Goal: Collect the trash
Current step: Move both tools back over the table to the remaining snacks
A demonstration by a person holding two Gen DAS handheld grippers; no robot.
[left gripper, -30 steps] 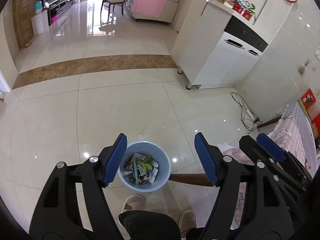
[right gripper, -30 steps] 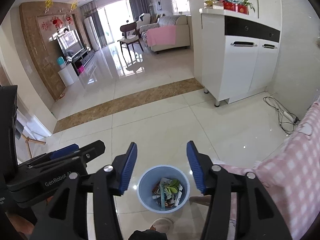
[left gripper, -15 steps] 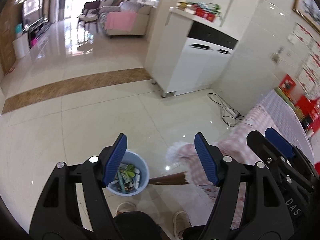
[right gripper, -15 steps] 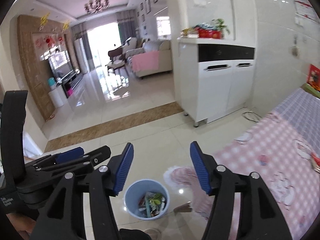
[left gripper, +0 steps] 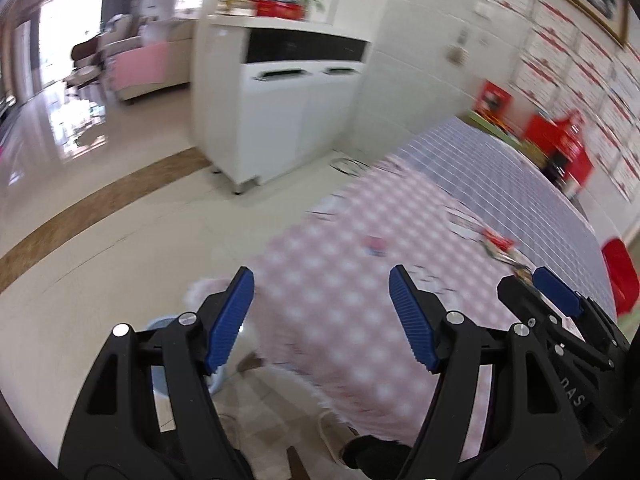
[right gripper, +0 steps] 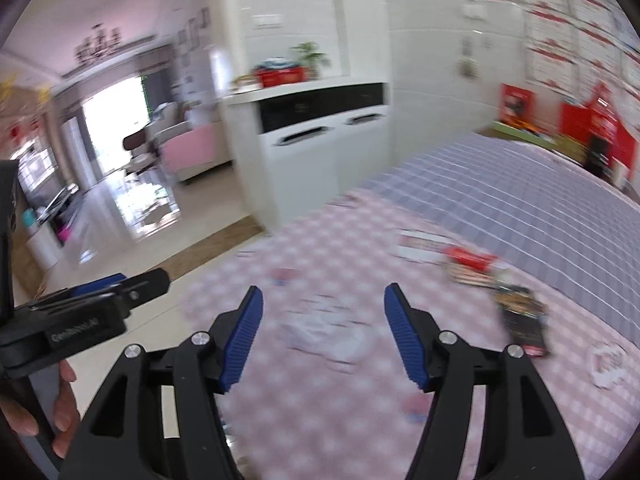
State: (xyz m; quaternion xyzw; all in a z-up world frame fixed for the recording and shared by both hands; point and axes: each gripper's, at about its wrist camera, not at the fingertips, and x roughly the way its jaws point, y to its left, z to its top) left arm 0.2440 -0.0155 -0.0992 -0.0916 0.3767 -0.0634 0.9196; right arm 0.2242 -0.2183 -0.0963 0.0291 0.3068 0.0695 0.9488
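Observation:
Both views are blurred by motion. My left gripper (left gripper: 322, 316) is open and empty above the near edge of a table with a pink and purple checked cloth (left gripper: 420, 208). My right gripper (right gripper: 323, 336) is open and empty over the same cloth (right gripper: 500, 208). Trash lies on the table: a clear crumpled wrapper (right gripper: 332, 332) between my right fingers, a red packet (right gripper: 470, 258), a dark packet (right gripper: 524, 322) and a white scrap (right gripper: 608, 364). The blue bin (left gripper: 160, 326) is almost hidden behind my left finger.
A white cabinet (left gripper: 288, 112) stands against the wall beyond the table. Red boxes (left gripper: 568, 148) sit at the table's far side. A red chair (left gripper: 620, 272) is at the right. Shiny tiled floor (left gripper: 100, 240) stretches left toward the living room.
Both grippers have swung up and right, from looking down into the blue bin to looking over the table. Both stayed open and empty.

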